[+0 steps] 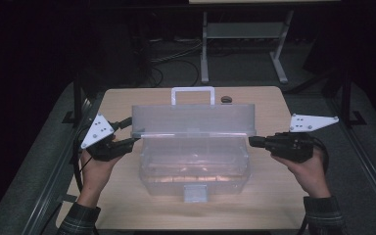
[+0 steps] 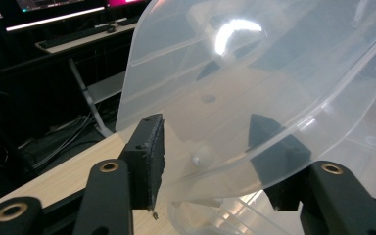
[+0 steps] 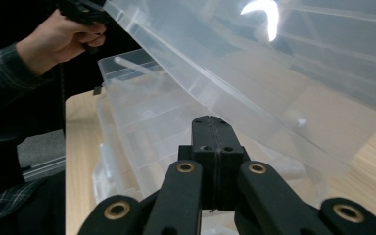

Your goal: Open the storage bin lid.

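Note:
A clear plastic box (image 1: 194, 166) stands in the middle of the table with its lid (image 1: 193, 119) raised upright, and the lid's handle (image 1: 193, 95) points to the far side. My left gripper (image 1: 131, 132) is at the lid's left end. In the left gripper view its jaws (image 2: 210, 152) straddle the lid's (image 2: 254, 73) corner edge with a gap still showing at the near pad (image 2: 152, 152). My right gripper (image 1: 251, 141) is shut with nothing in it, its tip at the box's right side below the lid. In the right gripper view its closed tips (image 3: 212, 125) point at the tilted lid (image 3: 284, 63).
The wooden table (image 1: 127, 205) has bare strips left, right and in front of the box. A small dark object (image 1: 226, 99) lies near the far edge. The box's front latch (image 1: 195, 192) hangs toward me. A metal desk frame (image 1: 204, 49) and cables stand beyond the table.

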